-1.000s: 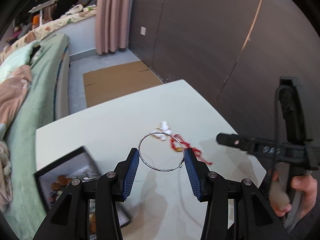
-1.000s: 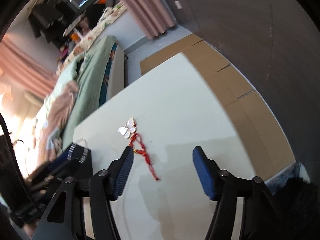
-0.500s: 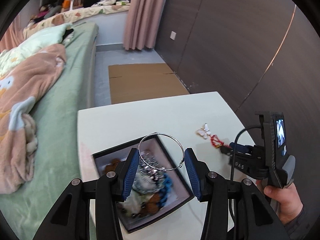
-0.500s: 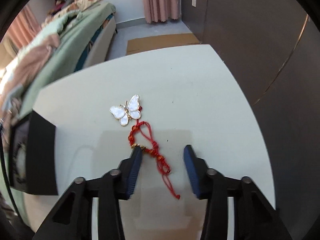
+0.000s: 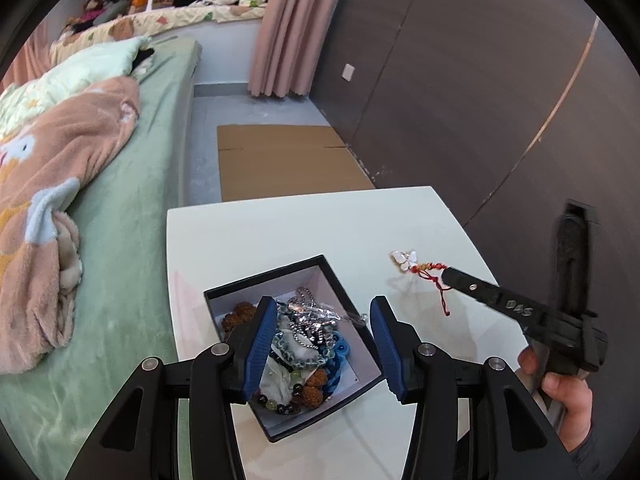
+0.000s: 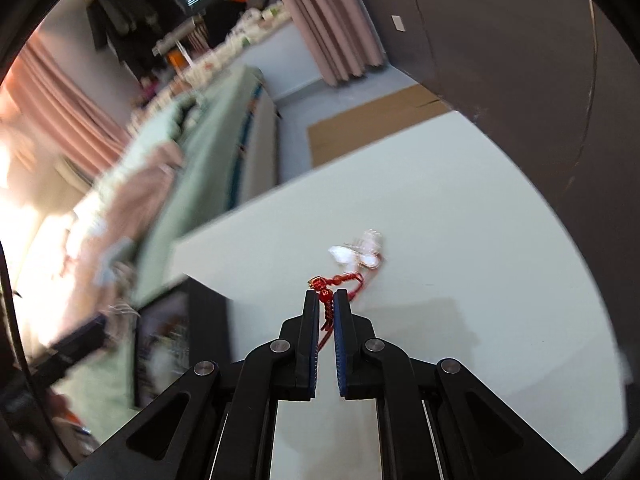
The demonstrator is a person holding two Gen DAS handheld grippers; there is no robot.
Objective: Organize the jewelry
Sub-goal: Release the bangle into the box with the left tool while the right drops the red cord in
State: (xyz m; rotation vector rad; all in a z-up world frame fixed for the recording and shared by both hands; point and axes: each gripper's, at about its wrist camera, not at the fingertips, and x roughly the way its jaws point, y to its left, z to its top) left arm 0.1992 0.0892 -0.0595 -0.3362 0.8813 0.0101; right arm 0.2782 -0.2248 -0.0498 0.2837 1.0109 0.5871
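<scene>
**Butterfly charm on red cord pinched, box waiting**

Butterfly charm (image 6: 362, 256) on its red knotted cord (image 6: 332, 286), clamped by the cord between the near-closed pads of the right gripper (image 6: 327, 300). Charm end dangling just past the fingertips, above or barely on the white table (image 6: 480, 240); contact impossible to settle through the blur. Seen from the left wrist, same cord (image 5: 430, 270) hanging from the right gripper (image 5: 450, 276), well to the right of the black jewelry box (image 5: 280, 272).

Left gripper (image 5: 324, 340) spread wide and empty, poised over the box, already heaped with bead bracelets (image 5: 316, 388) and a silver chain (image 5: 308, 316).

Step in hand, by the look of it: carrying the charm to the box. Next, probably: swing left across the table, clear the box's near wall, lower over the pile, then release. Worth watching: loose cord tail snagging on the rim, and room beneath the hovering left gripper.
</scene>
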